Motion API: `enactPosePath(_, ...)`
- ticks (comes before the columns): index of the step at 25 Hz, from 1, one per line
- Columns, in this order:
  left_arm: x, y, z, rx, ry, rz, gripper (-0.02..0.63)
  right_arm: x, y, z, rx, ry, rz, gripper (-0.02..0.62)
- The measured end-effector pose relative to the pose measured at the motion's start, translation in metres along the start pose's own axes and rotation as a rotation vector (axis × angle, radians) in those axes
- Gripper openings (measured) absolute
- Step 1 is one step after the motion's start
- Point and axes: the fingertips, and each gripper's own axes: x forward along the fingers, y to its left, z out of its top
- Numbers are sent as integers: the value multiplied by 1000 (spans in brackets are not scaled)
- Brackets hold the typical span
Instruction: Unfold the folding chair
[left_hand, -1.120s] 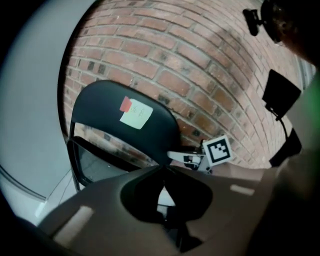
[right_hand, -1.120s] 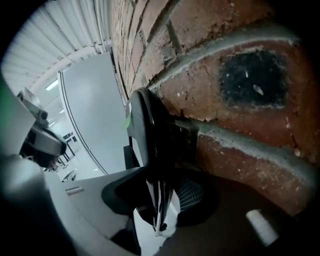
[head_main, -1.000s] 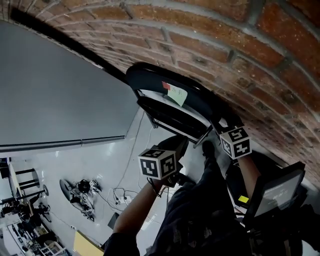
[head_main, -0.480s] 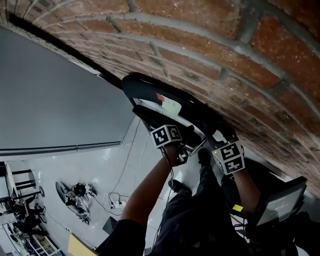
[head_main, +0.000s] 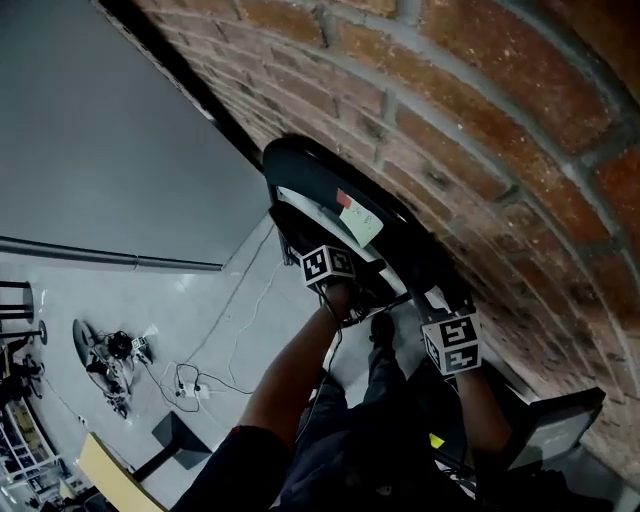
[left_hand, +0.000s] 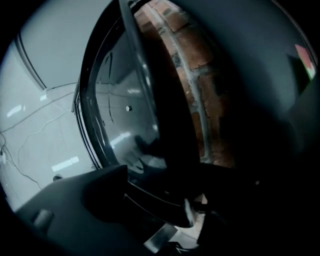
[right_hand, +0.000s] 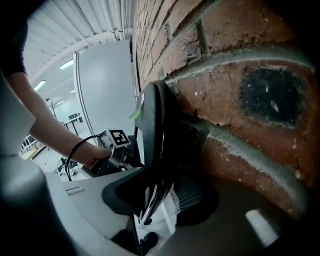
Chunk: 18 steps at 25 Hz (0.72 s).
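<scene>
Folding chair (head_main: 330, 190): it is standing folded up, leaning flat on the brick wall (head_main: 480, 130) at the far side of the scene.
Note (head_main: 362, 222): a green paper with a red tab is sticking on the chair, near its top.
Left claw (head_main: 352, 292): it is reaching in at the chair's left side, low on the seat. Its jaws are standing wide apart and have just been closing a little. A black bar of the chair is sitting between them. It is dark there, but the pads do not seem to be squeezing the bar.
Right claw (head_main: 440, 305): it is pinching the thin black edge on the chair's right side, close to the bricks.
Left arm (head_main: 290, 380): it is stretching from near to far, up to the left claw.
Floor (head_main: 190, 310): it is shining grey, and white cables (head_main: 215, 345) are lying on it at the left.
</scene>
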Motion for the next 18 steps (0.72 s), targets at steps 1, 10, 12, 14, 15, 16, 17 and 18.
enactPosePath(1, -1, 1, 1, -5, -5, 0, 440, 1, 0, 0, -13, 2, -4, 169)
enactPosePath(10, -12, -8, -7, -10, -35, -19, 318, 2, 3, -3, -64, 15, -6, 173)
enactPosePath(12, -15, -7, -8, -5, -43, -28, 308, 2, 4, -4, -85, 24, -3, 175)
enactPosePath(14, -22, -3, -12, 17, -47, -24, 307, 2, 6, -5, -92, 28, -2, 178)
enactPosePath(15, -25, -1, -14, 24, -47, -24, 307, 2, 7, -5, -91, 29, 0, 178)
enactPosePath(16, -28, 2, -17, 25, -46, -27, 308, 2, 7, -6, -90, 30, 3, 178)
enactPosePath(17, -31, 4, -19, 24, -45, -31, 313, 3, 7, -6, -88, 33, 6, 178)
enactPosePath(18, -34, 7, -22, 26, -44, -32, 318, 3, 7, -6, -87, 36, 9, 178)
